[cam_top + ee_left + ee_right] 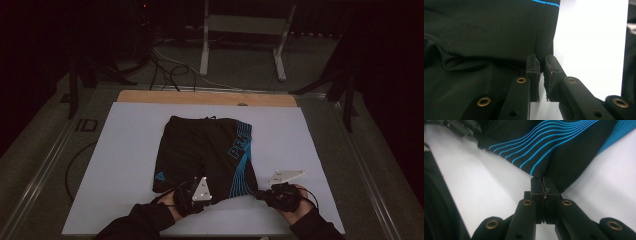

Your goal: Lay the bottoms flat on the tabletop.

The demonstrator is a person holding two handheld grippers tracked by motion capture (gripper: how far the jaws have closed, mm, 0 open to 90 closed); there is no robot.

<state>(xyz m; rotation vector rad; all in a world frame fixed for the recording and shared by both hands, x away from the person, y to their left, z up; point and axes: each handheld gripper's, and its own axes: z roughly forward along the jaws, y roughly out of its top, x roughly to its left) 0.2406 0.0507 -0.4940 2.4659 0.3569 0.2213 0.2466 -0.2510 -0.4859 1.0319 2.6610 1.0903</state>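
Lying flat on the white board (125, 150), the black shorts (200, 150) run lengthwise away from the person — waistband at the far end, leg hems at the near edge.

On the left leg a small blue logo (160, 176) sits near the hem, too small to read. The left gripper (192, 196) has its jaws nearly together on the hem corner of that leg; in the left gripper view the pads (533, 72) pinch the dark cloth edge.

Blue lettering (239, 142) runs up the right leg, reading roughly "PE", the rest unclear, with blue curved stripes (534, 147) below it. The right gripper (265, 194) has its jaws pressed tight on the striped hem corner.

Bare board lies open on both sides of the shorts — a wooden strip (200, 97) borders the far edge.
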